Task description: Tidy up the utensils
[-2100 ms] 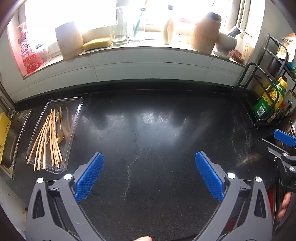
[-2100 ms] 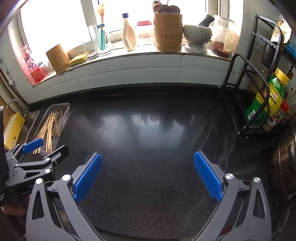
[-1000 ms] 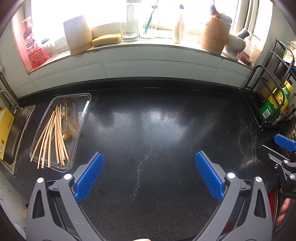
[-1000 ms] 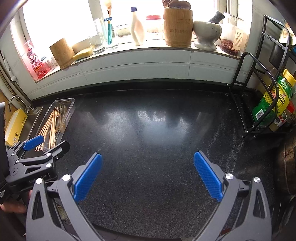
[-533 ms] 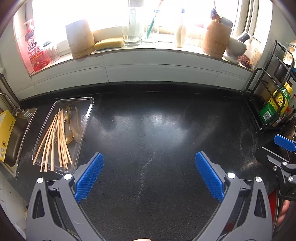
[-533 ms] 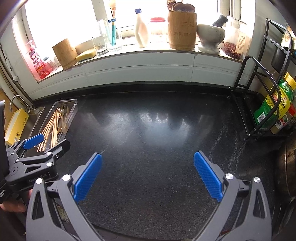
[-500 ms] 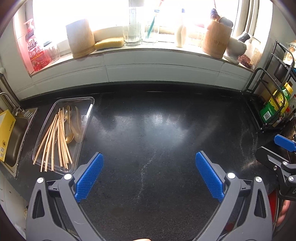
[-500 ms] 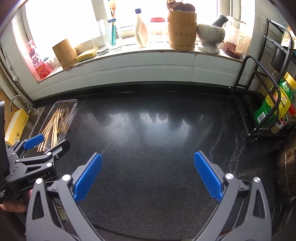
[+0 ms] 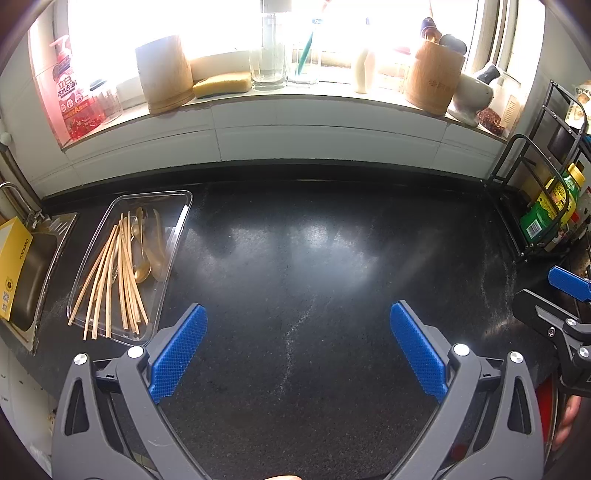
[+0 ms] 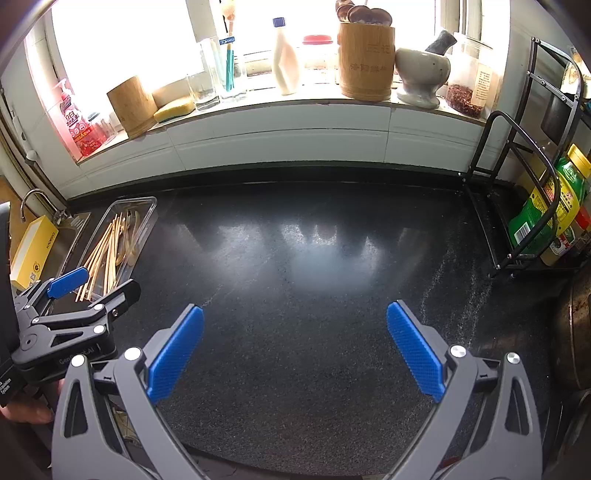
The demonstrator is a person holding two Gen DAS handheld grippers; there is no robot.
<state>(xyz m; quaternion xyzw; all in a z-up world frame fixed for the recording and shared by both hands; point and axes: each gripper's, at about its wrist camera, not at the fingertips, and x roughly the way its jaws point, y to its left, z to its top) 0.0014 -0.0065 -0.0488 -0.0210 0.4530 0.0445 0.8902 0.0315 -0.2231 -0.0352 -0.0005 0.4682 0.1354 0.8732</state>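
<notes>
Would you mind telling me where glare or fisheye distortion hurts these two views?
Left wrist view: the window is blown out, washing out the sill glasses. Right wrist view: similar overexposure; the window's sheen lies on the countertop. Both views bend the sill into a curve.

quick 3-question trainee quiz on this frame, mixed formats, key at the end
1. True or false: the left claw holds a chopstick.
2. The clear tray with the chopsticks and spoons sits: A) on the windowsill B) on the black countertop beside the sink C) in the wire rack
3. Fill in: the right claw is ____.

Key: 1 false; 2 B; 3 open
</notes>
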